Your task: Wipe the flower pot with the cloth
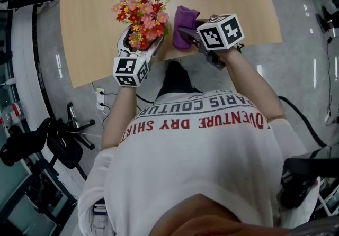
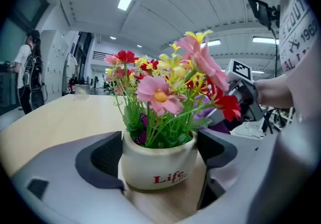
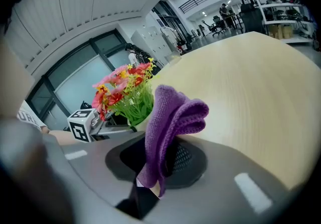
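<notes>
Two tools loaded. Left tool (image 2: 158, 155) clamps pot (image 2: 155, 169) by 6 o'clock edge of tabletop (image 1: 95, 12). Right tool (image 3: 156, 161) pinches purple cloth (image 3: 173, 117) at pot's 3 o'clock, seemingly not yet touching.

Risks: pot near edge, so hard wipe could twist it from pads or tip it off; cloth may snag flowers (image 2: 165, 92).

Writing: red "Life" on pot.

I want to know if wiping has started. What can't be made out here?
- Whether the cloth touches the pot: in the head view the flowers and right tool cover that spot; in the right gripper view the cloth hides most of the pot.
- The pot's far side: the left gripper view shows only its front.
- The small print after "Life": too small in the left gripper view.
</notes>
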The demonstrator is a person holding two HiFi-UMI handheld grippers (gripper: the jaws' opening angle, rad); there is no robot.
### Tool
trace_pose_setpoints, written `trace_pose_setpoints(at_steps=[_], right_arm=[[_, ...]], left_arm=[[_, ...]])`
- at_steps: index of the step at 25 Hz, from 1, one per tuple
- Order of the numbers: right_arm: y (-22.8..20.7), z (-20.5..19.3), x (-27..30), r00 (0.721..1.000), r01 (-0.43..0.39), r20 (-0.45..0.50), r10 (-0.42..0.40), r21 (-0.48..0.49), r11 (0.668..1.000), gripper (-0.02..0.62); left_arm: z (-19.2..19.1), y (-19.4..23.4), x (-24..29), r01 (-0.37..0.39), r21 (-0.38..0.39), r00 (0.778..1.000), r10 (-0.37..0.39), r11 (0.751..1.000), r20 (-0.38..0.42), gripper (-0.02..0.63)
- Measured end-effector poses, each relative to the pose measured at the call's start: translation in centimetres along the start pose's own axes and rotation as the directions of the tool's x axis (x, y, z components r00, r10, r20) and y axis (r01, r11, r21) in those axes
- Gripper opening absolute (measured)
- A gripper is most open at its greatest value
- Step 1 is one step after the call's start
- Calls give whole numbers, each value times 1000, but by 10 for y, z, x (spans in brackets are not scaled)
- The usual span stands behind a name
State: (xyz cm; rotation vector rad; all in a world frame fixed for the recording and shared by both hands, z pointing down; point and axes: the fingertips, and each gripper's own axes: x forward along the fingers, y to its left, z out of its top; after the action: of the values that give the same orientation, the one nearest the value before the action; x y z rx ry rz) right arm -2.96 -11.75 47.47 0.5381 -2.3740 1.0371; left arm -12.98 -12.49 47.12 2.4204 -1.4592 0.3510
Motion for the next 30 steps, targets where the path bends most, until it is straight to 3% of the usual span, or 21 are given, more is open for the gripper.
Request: trace_pose_setpoints(at_steps=[5,11,20,26,30], right_arm=[[13,17,-1,999,-38,18,38,-8,999,63],[19,30,8,998,-65,-9,65,-21,998,63],[8,19,27,993,-97,-66,95,-27,995,63],[-19,5,44,987,26,-154,-39,-85,996,60],[-30,0,51,980,55,-183,-71,-89,995,59]], left_arm=[[3,-5,-4,179,61,984,-177,982,-36,471],[8,-5,-5,301,96,952,-294,949,-85,471],[-1,-6,0,313,101,949,-305,944,-84,471],[2,-5,0,314,97,948,-307,945,-79,471],[3,-5,1,315,97,948,-309,944,-77,471]])
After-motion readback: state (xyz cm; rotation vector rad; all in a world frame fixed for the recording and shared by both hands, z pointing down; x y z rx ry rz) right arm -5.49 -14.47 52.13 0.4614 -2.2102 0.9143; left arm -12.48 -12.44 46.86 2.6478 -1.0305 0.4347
